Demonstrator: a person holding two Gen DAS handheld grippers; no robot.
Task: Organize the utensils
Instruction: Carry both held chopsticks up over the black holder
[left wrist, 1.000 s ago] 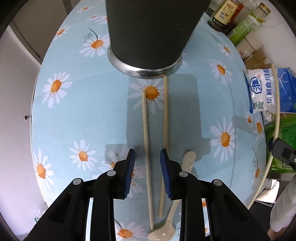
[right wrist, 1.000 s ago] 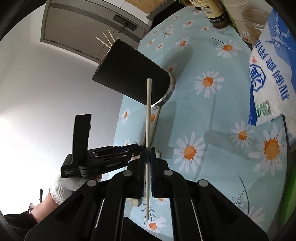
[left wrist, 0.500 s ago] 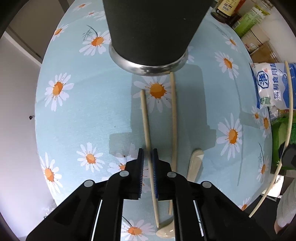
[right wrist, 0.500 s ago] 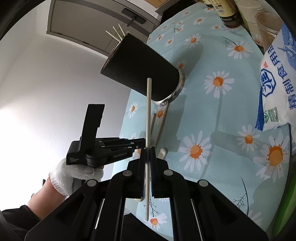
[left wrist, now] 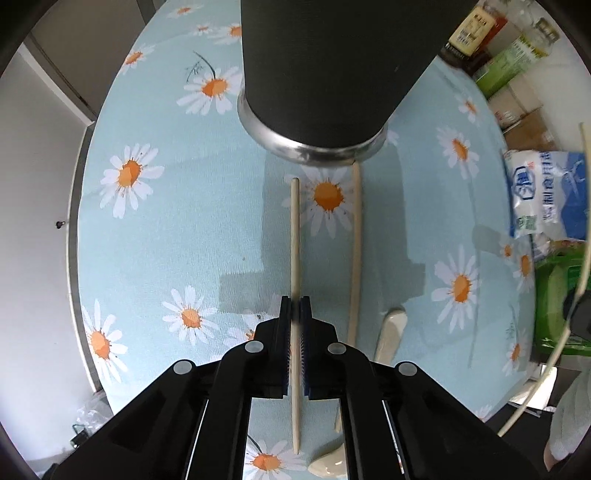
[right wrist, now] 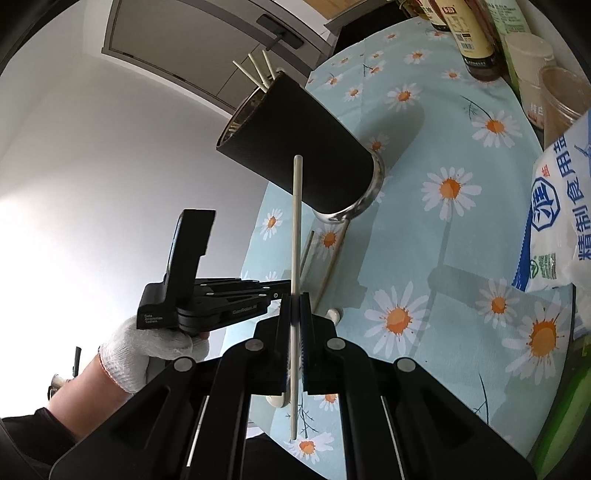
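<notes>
A black utensil holder [left wrist: 332,66] with a steel base stands on the daisy tablecloth; in the right wrist view it [right wrist: 295,147] holds several pale chopsticks [right wrist: 258,74]. My left gripper [left wrist: 294,306] is shut on a wooden chopstick [left wrist: 294,236] that points at the holder. A second chopstick [left wrist: 355,251] and a cream spoon [left wrist: 388,336] lie just right of it. My right gripper [right wrist: 294,306] is shut on a pale chopstick [right wrist: 296,221], held above the table. The left gripper [right wrist: 221,299] shows there too.
A salt bag [left wrist: 546,195] and green packet [left wrist: 557,295] lie at the table's right edge. Sauce bottles [right wrist: 469,33] and jars [right wrist: 561,99] stand at the back right. The round table's edge [left wrist: 74,229] drops off at left.
My left gripper closed from open onto the left chopstick on the table. My right gripper kept its chopstick and rose a little, tilting toward the holder.
</notes>
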